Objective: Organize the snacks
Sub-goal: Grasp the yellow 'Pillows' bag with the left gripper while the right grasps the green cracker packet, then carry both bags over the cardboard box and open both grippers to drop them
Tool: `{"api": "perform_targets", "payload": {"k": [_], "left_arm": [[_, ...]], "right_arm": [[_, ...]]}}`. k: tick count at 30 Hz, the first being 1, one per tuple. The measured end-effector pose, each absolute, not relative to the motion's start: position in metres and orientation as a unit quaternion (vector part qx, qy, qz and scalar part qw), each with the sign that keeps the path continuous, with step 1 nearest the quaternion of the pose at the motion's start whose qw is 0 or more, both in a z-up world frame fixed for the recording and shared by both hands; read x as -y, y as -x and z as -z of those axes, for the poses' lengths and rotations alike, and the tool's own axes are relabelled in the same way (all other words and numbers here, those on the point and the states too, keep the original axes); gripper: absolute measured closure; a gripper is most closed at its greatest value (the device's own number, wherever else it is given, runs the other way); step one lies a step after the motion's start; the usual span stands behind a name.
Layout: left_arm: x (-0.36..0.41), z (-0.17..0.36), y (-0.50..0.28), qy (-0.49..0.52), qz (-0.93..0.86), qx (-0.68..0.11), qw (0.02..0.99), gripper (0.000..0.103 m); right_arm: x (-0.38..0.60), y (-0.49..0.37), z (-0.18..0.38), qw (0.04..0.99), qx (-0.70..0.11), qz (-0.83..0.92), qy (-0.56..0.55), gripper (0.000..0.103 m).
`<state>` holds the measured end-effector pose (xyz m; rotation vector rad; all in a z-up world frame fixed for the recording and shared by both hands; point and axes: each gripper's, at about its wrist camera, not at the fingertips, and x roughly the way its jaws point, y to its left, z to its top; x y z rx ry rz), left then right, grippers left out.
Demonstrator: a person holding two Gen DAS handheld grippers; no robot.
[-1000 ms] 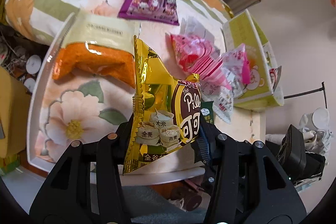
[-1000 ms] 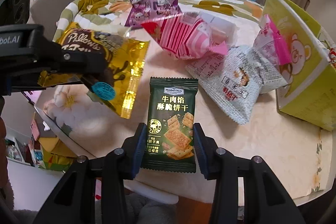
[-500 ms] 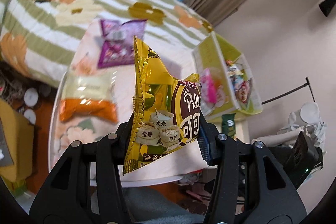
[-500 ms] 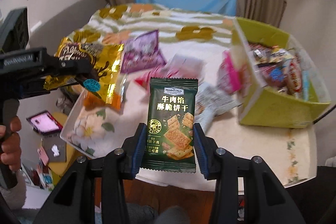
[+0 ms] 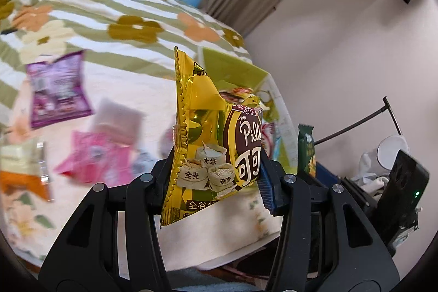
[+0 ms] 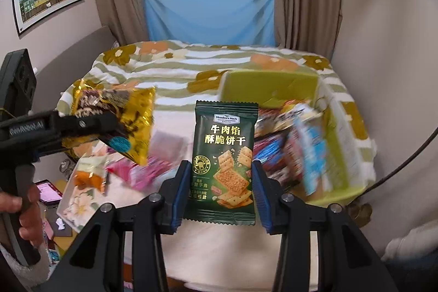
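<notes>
The right gripper (image 6: 220,179) is clamping a dark green cracker packet (image 6: 225,155) between its blue pads, jaws drawn in against the packet's two side edges; the packet is standing upright with its long axis vertical, printed face to the camera and serrated top seam uppermost, held up in the air over the near edge of the table (image 6: 219,251). The left gripper (image 5: 216,177) is likewise pinching a yellow foil snack bag (image 5: 208,144) by its lower half, the bag rising upright and lengthwise out of the jaws, its crimped seam running up the left side. Below and beyond, blurred pink packets (image 5: 95,158), an orange-and-cream pack (image 6: 90,171) and a purple pouch (image 5: 56,92) are lying loose on the table. Farther right, a lime-green box (image 6: 339,138) is sitting on the tabletop, holding a jumble of mixed wrapped snacks (image 6: 290,138) too blurred to tell apart. A flowered, striped bedspread (image 6: 208,59) is lying behind.
</notes>
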<state>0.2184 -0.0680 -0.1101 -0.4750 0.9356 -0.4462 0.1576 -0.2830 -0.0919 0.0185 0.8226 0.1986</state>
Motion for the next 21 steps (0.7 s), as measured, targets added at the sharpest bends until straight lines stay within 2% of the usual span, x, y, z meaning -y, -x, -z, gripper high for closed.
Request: {"api": "perform_targets", "payload": {"k": [10, 18, 19, 21], "left_arm": [[0.192, 0.149, -0.254, 0.175, 0.201, -0.483, 0.834, 0.057], [0.226, 0.166, -0.25, 0.103, 0.15, -0.504, 0.844, 0.057], [0.231, 0.166, -0.25, 0.089, 0.141, -0.508, 0.845, 0.053], [0.232, 0.167, -0.252, 0.069, 0.126, -0.515, 0.845, 0.032]], "right_arm": [[0.371, -0.198, 0.091, 0.912, -0.396, -0.107, -0.015, 0.063], [0.394, -0.212, 0.1, 0.905, -0.401, -0.142, -0.007, 0.063], [0.395, -0.212, 0.1, 0.904, -0.402, -0.146, -0.007, 0.063], [0.396, -0.214, 0.101, 0.902, -0.404, -0.153, -0.01, 0.063]]}}
